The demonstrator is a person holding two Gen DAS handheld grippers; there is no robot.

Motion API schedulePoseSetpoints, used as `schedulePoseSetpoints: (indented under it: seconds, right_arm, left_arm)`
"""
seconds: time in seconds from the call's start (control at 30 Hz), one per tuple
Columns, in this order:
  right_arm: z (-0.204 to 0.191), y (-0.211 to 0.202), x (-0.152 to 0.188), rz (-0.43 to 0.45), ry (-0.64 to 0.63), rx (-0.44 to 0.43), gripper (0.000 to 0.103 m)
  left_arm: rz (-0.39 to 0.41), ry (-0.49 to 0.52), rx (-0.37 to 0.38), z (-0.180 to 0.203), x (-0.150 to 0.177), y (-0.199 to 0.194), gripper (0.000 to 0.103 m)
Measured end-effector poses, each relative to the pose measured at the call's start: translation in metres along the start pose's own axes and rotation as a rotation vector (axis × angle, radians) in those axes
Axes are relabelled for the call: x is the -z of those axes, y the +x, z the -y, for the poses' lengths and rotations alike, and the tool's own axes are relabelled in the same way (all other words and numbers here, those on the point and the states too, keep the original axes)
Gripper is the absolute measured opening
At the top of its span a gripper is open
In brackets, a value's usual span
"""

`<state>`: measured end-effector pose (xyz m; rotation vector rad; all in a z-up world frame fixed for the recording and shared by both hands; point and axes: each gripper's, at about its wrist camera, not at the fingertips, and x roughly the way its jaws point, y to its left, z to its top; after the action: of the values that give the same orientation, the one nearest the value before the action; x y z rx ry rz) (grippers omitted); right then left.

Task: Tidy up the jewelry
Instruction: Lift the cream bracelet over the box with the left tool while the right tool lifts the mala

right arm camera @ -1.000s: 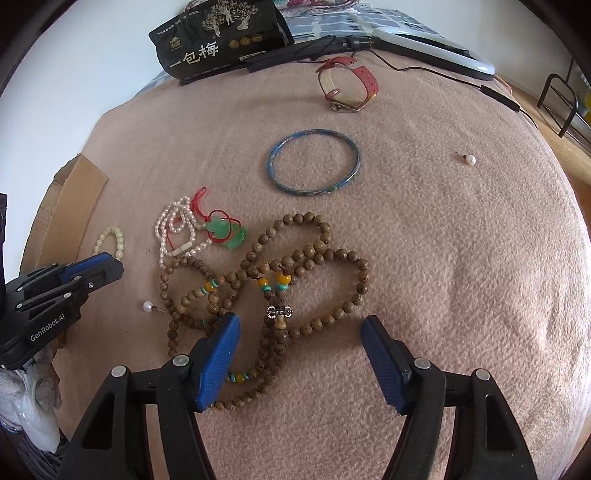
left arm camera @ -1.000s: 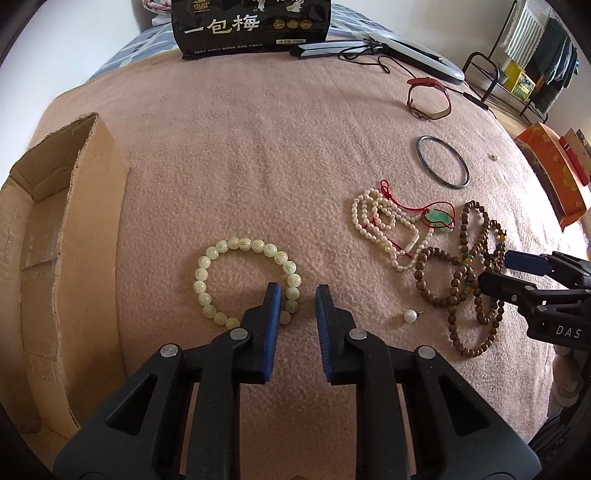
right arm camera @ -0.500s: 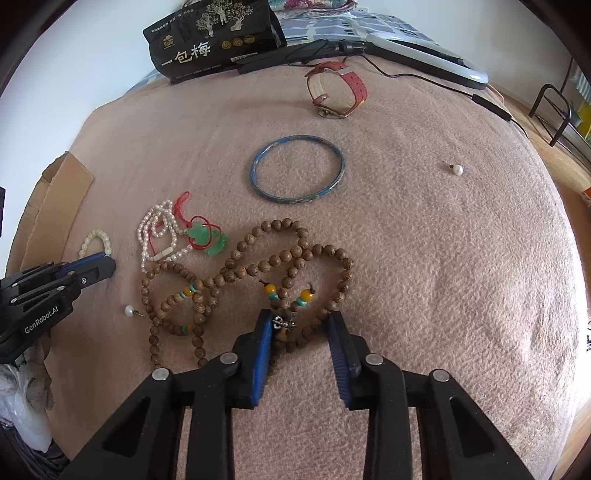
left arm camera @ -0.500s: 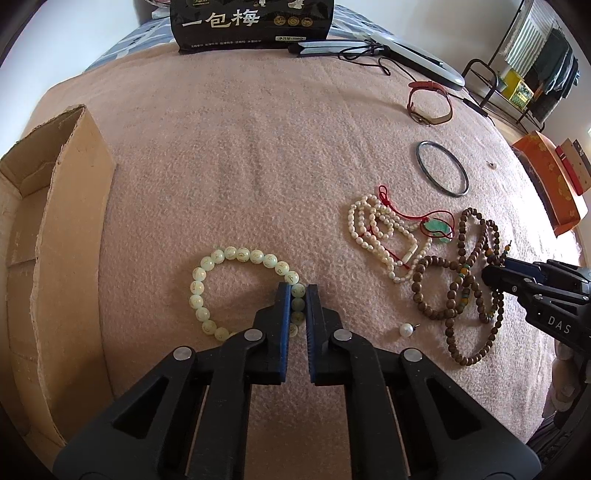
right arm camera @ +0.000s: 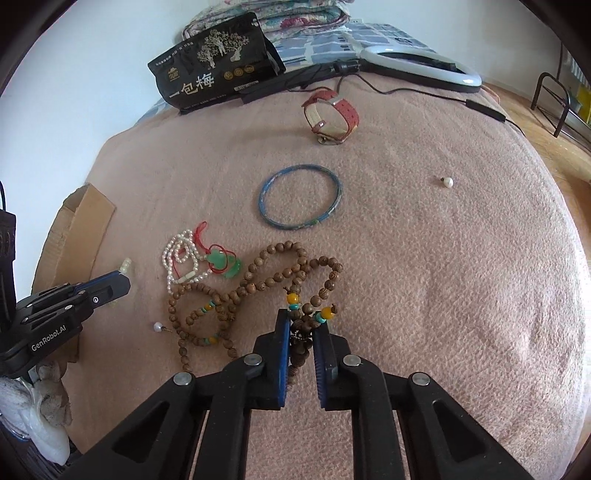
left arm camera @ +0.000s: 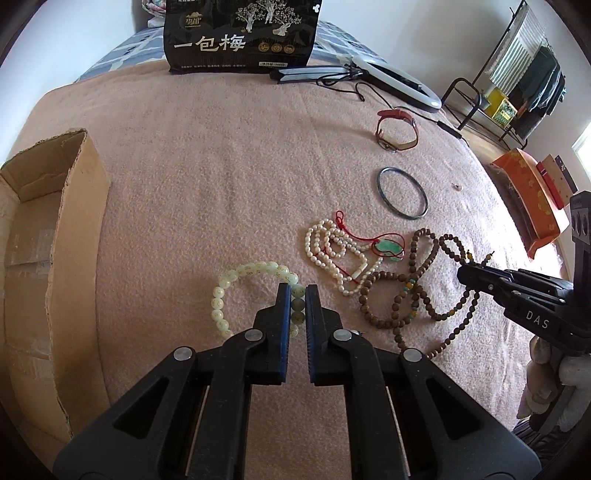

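Note:
My left gripper is shut on the pale green bead bracelet, which lies on the pink blanket. My right gripper is shut on the brown wooden bead necklace, at its knot with orange and turquoise beads. Between them lie a white pearl strand with a green jade pendant on red cord. A cardboard box stands open at the left. The left gripper also shows in the right wrist view, and the right gripper in the left wrist view.
A blue bangle, a red-strapped watch and a loose pearl earring lie farther back. Another pearl stud lies near the wooden beads. A black snack bag and a ring light sit at the far edge.
Both grippers have closed: the left on the green bracelet, the right on the wooden bead necklace. Both have moved forward onto their pieces.

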<state>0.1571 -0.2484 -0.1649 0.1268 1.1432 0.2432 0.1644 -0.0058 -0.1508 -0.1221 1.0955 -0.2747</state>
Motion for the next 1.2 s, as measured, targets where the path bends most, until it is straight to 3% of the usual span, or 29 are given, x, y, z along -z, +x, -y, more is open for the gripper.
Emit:
schedulePoseSetpoints:
  seconds: [0.53,1.2]
  right_arm:
    - [-0.05,-0.073,-0.013,0.221,-0.118,-0.019,0.009]
    - [-0.081,-0.148,-0.024,0.389,-0.182,-0.009,0.009]
  left_arm:
    - [0.184,0.003,0.024,0.001,-0.015,-0.069,0.005]
    - [0.347,-0.028,0.009,-0.034,-0.008,-0.148,0.005]
